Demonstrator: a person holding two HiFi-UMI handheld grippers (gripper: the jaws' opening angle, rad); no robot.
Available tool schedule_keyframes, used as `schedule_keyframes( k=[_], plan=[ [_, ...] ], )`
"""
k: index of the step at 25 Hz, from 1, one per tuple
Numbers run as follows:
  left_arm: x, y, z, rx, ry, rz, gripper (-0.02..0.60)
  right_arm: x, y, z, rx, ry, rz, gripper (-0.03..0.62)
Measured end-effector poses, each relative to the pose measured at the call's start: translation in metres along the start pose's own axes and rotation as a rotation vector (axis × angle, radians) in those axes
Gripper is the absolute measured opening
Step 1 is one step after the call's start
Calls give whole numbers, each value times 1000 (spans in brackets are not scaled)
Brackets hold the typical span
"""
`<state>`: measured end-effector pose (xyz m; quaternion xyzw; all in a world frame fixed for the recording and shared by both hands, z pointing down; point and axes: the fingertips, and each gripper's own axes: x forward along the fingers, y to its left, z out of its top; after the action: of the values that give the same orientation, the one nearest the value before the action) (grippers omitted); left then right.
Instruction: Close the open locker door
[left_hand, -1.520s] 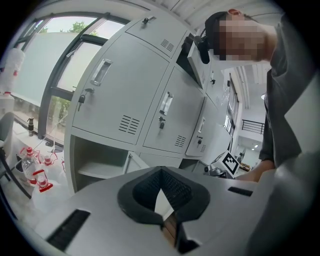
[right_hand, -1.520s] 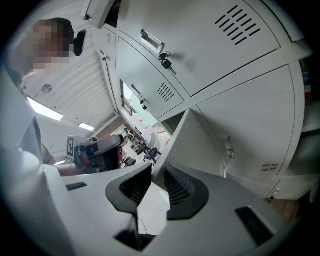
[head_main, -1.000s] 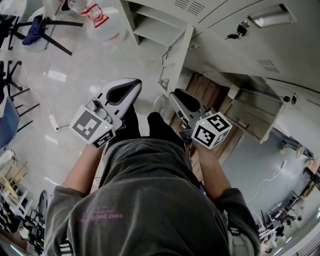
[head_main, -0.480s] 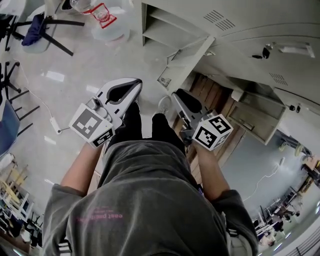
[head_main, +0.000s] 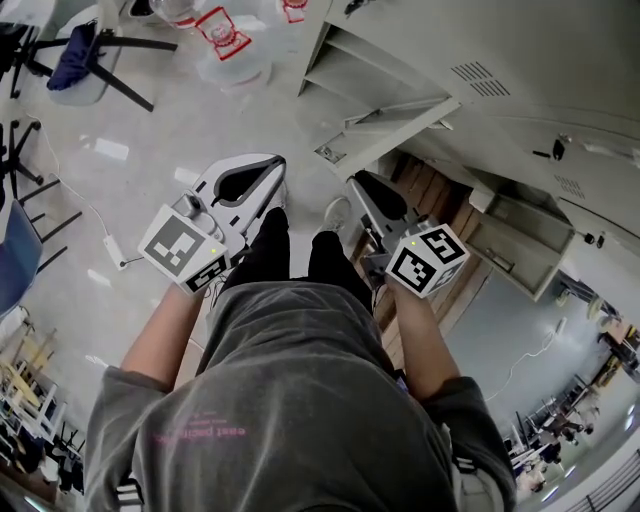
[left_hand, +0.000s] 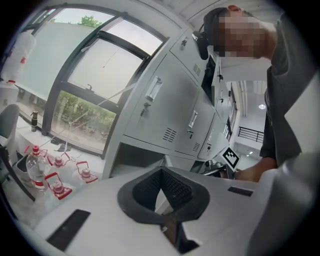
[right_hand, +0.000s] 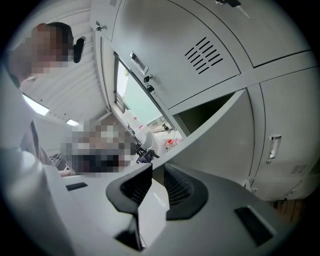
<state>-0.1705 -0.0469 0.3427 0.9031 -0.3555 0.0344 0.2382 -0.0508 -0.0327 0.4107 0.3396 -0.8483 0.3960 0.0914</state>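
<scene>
The grey locker bank (head_main: 520, 60) fills the upper right of the head view. One low door (head_main: 395, 125) stands swung out from its open compartment (head_main: 350, 65), whose shelf shows. My left gripper (head_main: 268, 170) and right gripper (head_main: 357, 188) are held close to my body above my legs, both short of the door and touching nothing. The jaws of both are together with nothing between them. In the left gripper view the left gripper (left_hand: 161, 172) points toward the open compartment (left_hand: 132, 157). From the right gripper (right_hand: 156, 170) the open door (right_hand: 225, 135) spans the view just beyond the tips.
Large water bottles (head_main: 225, 45) with red labels stand on the glossy floor left of the lockers. A chair (head_main: 85, 50) is at the top left, and a cable with a plug strip (head_main: 105, 245) lies at the left. Wooden boards (head_main: 420, 185) lean by the lockers.
The head view has swung: the open door and lockers have slid right and up in the picture. Both grippers stay close to my body, hardly moved.
</scene>
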Motion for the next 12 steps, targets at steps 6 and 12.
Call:
schedule_keyframes(
  k=[6,12],
  plan=[
    [-9,24,6,-9,-4,12,8,28,6,8,-19,15,7,72],
    [-14,42,8,-21,-8,19,8,51,10,17,-32,24,20,67]
  ],
)
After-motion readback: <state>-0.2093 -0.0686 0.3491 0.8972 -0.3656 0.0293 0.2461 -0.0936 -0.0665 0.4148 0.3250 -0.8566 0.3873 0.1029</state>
